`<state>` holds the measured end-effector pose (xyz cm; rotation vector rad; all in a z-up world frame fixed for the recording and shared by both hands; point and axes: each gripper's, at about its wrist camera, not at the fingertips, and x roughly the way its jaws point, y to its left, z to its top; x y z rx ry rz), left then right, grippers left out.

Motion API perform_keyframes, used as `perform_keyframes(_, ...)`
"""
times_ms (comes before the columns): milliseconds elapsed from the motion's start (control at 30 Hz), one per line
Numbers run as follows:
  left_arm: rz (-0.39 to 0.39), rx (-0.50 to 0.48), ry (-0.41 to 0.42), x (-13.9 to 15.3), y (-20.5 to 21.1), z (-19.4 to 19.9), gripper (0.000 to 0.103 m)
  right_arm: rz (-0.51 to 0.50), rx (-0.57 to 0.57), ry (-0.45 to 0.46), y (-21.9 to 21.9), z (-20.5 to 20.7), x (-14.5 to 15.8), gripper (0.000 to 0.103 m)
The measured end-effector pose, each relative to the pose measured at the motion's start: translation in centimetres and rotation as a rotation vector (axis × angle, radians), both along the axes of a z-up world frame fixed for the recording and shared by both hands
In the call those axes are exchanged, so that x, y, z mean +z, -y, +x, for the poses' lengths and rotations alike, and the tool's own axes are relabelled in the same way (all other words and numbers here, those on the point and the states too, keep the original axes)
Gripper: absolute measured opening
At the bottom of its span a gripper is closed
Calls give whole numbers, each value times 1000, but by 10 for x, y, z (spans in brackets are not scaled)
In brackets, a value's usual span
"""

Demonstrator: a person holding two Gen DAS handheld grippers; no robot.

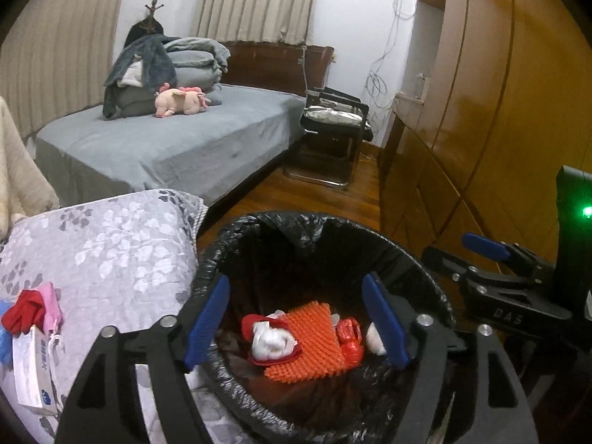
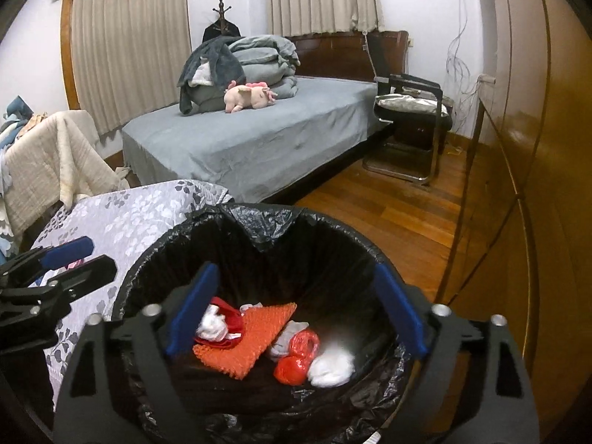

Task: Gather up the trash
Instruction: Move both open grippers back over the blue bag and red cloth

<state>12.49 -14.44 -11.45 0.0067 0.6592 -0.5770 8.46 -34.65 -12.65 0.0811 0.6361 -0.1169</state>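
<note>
A trash bin lined with a black bag (image 1: pixel 322 222) (image 2: pixel 266 214) stands on the wood floor. It holds an orange textured pad (image 1: pixel 310 340) (image 2: pixel 248 336), crumpled white paper (image 1: pixel 272 342) (image 2: pixel 331 366), and red plastic wrappers (image 1: pixel 349 338) (image 2: pixel 296 359). My left gripper (image 1: pixel 296 322) is open and empty over the bin; it also shows at the left of the right wrist view (image 2: pixel 79 259). My right gripper (image 2: pixel 296 310) is open and empty over the bin; it also shows at the right of the left wrist view (image 1: pixel 462 255).
A surface with a grey floral cover (image 1: pixel 111 244) beside the bin carries red and pink cloth items (image 1: pixel 29 309) and a white box (image 1: pixel 33 370). Beyond stand a bed (image 1: pixel 166 144), a black chair (image 1: pixel 333 122) and a wooden wardrobe (image 1: pixel 499 111).
</note>
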Motion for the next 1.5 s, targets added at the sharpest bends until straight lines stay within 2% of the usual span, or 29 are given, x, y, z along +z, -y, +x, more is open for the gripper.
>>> perform_keyframes(267, -4, 77, 43, 16, -46, -14, 84, 15, 25, 34, -15, -6, 16, 94)
perform_keyframes(400, 8, 151, 60, 22, -78, -24, 85, 24, 68, 45, -36, -4, 22, 94)
perform_keyframes(600, 26, 269, 85, 25, -128, -39, 86, 26, 165, 53, -82, 5, 28, 94)
perform_keyframes(1000, 39, 499, 77, 14, -232, -53, 86, 9, 354, 52, -187, 23, 32, 94)
perform_keyframes(1233, 52, 577, 64, 4, -280, -44, 86, 12, 422, 60, -241, 43, 27, 94)
perform_keyframes(1500, 64, 640, 37, -11, -317, -15, 86, 23, 462, 28, -286, 79, 8, 94)
